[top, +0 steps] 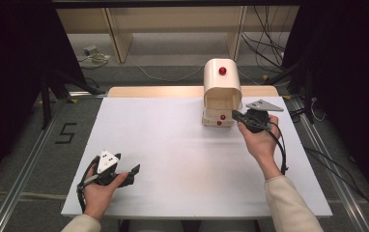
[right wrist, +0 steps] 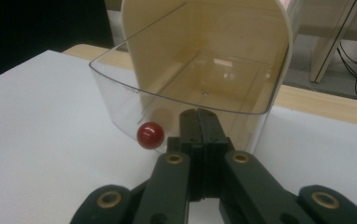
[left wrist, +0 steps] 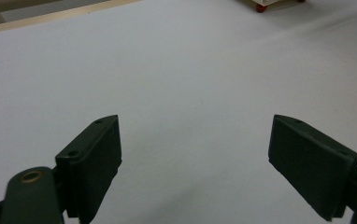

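The box [top: 222, 92] stands upright at the far right of the counter [top: 173, 145]. It is cream-coloured with a rounded top. In the high view its hood is raised, and a red knob [top: 222, 70] sits on the hood's face. 2 smaller red knobs [top: 222, 117] show on the front below the hood.

In the right gripper view the box has a clear curved drawer front [right wrist: 120, 88], pulled out toward the camera. The interior behind the clear wall appears bare. A red knob [right wrist: 150, 135] sits on the lower part of this clear front.

Right gripper [top: 236, 115]: held in the right hand [top: 260, 140], it points at the lower front of the box from the box's right side. In the right gripper view its jaws are clenched together, pad against pad, with nothing between them. The tips lie just beside the red knob, at the base of the clear front; whether they touch the front cannot be told. A grey plate [top: 264, 105] sits on top of the gripper, and a black cable [top: 283, 150] trails along the forearm.

Left gripper [top: 135, 170]: held in the left hand [top: 100, 191], it rests at the near left of the counter, well apart from the box. Its jaws are released and stand wide, with bare counter between them in the left gripper view. A corner of the box shows at the top edge of that view.
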`<state>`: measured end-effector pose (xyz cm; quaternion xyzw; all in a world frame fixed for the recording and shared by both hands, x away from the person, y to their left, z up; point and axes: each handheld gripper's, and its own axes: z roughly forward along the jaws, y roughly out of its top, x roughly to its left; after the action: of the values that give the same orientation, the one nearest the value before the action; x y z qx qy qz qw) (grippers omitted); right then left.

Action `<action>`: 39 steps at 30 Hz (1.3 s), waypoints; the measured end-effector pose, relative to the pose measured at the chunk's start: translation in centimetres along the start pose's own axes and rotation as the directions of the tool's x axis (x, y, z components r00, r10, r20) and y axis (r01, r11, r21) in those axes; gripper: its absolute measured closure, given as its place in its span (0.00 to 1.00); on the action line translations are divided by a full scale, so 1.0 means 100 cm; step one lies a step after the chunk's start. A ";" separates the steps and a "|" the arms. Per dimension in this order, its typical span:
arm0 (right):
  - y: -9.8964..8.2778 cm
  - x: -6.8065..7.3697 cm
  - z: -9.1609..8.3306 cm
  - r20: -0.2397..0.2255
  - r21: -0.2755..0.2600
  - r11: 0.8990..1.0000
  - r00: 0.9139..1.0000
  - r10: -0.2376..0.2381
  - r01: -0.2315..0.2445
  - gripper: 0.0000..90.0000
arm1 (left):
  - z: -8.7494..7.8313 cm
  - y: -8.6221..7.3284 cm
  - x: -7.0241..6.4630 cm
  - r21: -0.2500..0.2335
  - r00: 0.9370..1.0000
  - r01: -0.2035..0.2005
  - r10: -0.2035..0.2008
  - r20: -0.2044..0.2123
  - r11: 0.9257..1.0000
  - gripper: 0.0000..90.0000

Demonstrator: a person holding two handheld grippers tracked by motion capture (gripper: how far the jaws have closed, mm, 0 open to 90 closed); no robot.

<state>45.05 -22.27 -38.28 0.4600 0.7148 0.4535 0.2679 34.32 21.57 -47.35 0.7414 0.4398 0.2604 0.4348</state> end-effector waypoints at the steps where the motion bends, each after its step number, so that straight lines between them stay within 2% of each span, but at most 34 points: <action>1: 0.000 0.000 0.000 0.000 -0.002 1.000 1.000 -0.003 0.003 1.00 | 0.000 0.000 0.000 0.000 1.000 0.000 0.000 0.000 1.000 0.19; 39: 0.001 0.000 0.003 0.014 0.003 1.000 1.000 -0.005 0.005 1.00 | 0.000 0.000 0.000 0.000 1.000 0.001 -0.001 0.001 1.000 0.19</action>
<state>45.36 -22.10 -38.34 0.4619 0.7147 0.4485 0.2732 34.31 21.60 -47.31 0.7414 0.4398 0.2598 0.4352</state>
